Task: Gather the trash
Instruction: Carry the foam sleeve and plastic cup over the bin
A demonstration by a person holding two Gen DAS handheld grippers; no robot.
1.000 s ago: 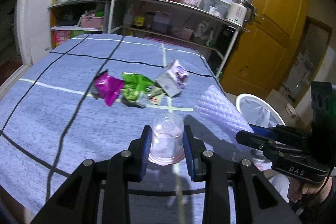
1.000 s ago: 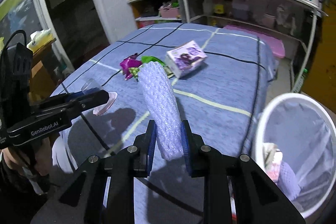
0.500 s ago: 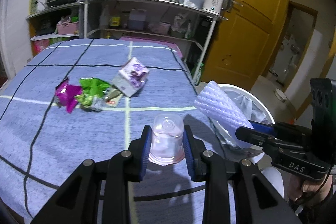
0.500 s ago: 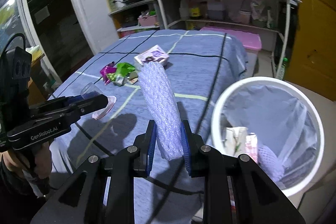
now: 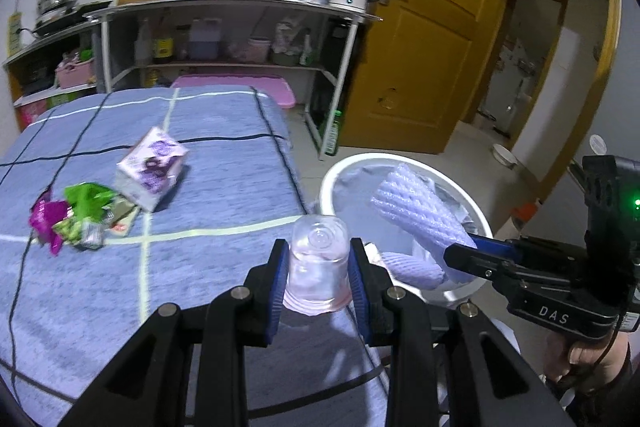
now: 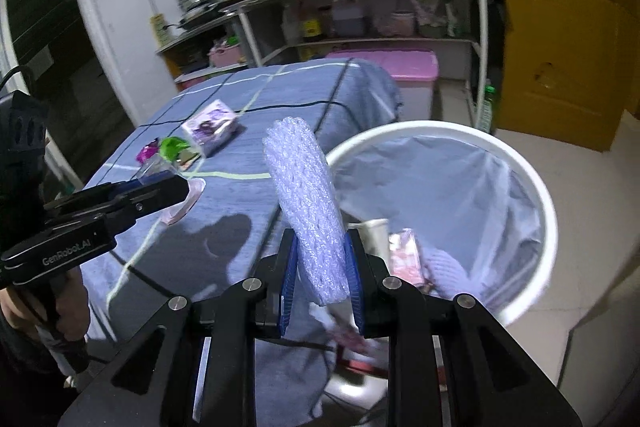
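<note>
My left gripper [image 5: 318,273] is shut on a clear plastic cup [image 5: 318,263], held upside down above the table's right edge. My right gripper [image 6: 320,275] is shut on a purple foam net sleeve [image 6: 306,199], held at the left rim of the white trash bin [image 6: 536,187]. The bin has a clear liner and holds some trash. In the left wrist view the sleeve [image 5: 420,215] hangs over the bin [image 5: 332,173]. A purple-white carton [image 5: 152,167], a green wrapper [image 5: 86,197] and a magenta wrapper [image 5: 46,223] lie on the blue tablecloth [image 5: 220,195].
A metal shelf rack [image 5: 240,39] with bottles, a kettle and a pink box stands behind the table. A yellow door [image 5: 428,39] is to the right of it. The bin stands on the tiled floor [image 6: 592,267] beside the table.
Both grippers have swung right, from over the table toward the bin. The foam sleeve now hangs over the bin's rim; the cup has reached the table's right edge. Both grips are unchanged.
</note>
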